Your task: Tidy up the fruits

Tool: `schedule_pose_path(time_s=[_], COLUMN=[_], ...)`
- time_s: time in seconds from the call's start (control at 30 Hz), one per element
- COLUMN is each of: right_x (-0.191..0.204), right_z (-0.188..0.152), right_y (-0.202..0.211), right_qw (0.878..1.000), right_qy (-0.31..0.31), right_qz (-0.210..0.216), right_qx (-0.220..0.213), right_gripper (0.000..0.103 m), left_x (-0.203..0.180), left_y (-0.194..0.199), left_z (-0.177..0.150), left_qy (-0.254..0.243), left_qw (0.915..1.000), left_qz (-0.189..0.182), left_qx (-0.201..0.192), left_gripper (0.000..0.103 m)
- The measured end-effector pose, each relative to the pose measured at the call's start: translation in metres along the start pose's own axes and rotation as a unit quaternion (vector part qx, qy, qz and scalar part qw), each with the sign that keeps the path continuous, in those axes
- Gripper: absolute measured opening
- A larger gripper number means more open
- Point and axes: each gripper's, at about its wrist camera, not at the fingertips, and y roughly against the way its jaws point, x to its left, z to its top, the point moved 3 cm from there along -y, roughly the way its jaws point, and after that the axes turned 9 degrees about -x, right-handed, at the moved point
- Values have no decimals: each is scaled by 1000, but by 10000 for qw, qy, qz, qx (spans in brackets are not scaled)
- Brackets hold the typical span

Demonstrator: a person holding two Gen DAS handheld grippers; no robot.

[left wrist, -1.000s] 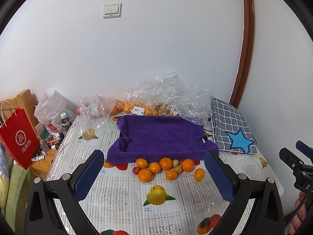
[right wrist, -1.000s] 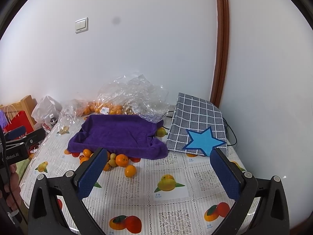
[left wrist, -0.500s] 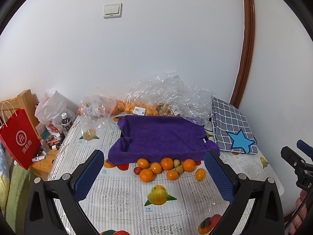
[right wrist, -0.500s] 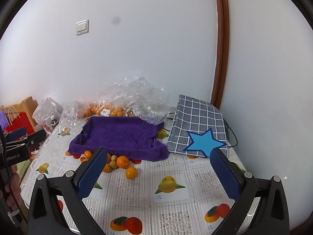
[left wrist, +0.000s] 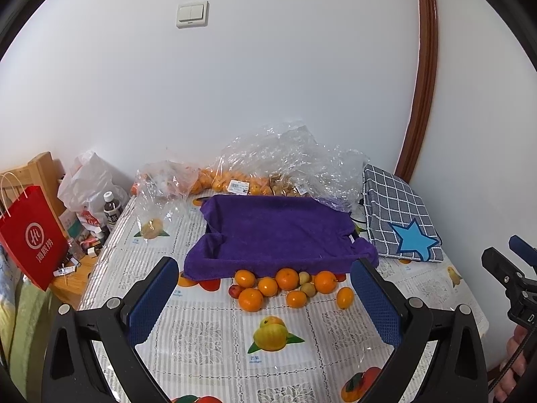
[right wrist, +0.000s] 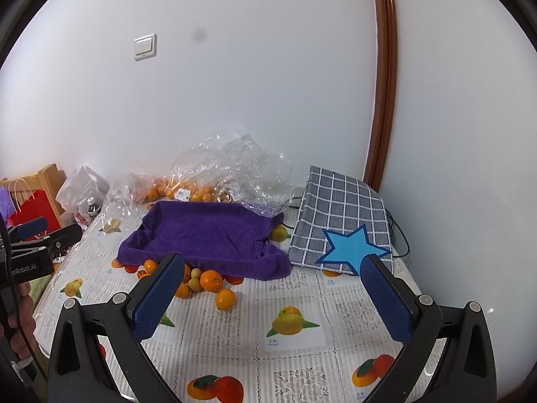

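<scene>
Left wrist view: left gripper [left wrist: 265, 288] and right gripper [right wrist: 272, 292] jaws both apart, empty; aim low centre at one outlying orange [left wrist: 345, 297]; close gently; lift toward the purple towel [left wrist: 278, 231].

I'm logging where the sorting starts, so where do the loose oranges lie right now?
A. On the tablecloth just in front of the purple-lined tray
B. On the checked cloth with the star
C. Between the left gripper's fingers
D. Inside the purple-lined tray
A: the oranges sit bunched on the tablecloth at the tray's near edge, and both grippers, left and right, are open and hold nothing.
</scene>
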Motion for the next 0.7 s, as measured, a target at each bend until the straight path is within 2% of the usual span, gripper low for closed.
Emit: schedule_pose_path(time_s=[0.33, 0.5, 0.7], right_x=[10, 19, 29], right_z=[-12, -24, -46], right_y=[-29, -48, -77], right_qw=[9998, 9989, 9963], right_qy=[188, 309, 324], right_qz=[22, 286, 607], right_qx=[82, 225, 508], right_gripper=[103, 103, 94], left_x=[11, 16, 28], left_y=[-25, -42, -65], left_z=[-12, -23, -42], left_qy=[60, 63, 108], left_qw=[9997, 9994, 9982], left_qz=[100, 81, 119], left_qx=[191, 339, 577], left_gripper=[103, 102, 97])
